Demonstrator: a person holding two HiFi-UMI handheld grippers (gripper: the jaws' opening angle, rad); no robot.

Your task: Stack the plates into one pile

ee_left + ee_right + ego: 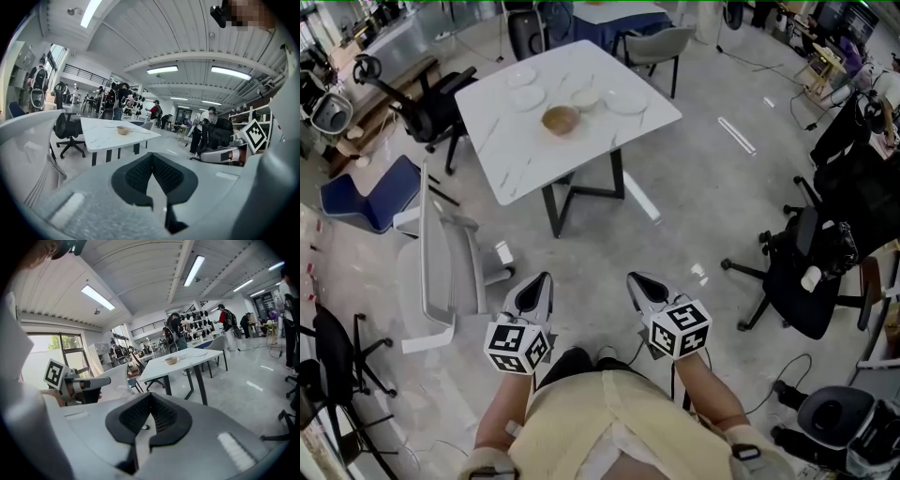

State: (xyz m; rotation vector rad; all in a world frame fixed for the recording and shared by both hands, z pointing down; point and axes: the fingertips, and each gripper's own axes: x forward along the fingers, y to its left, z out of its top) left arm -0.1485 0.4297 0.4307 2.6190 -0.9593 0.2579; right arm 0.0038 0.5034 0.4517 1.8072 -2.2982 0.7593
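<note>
In the upper middle of the head view, the white worktop (520, 159) carries three white plates (528, 98), one small white bowl (585, 97) and one brown bowl (561, 120). Low in the frame, well apart from it, the left tongs (543, 280) and the right tongs (635, 280) are both pressed together and hold nothing.

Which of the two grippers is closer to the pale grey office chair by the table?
Left. The left gripper is just beside the pale grey office chair, which stands on its outer side. The right gripper is farther away, beyond the left one.
</note>
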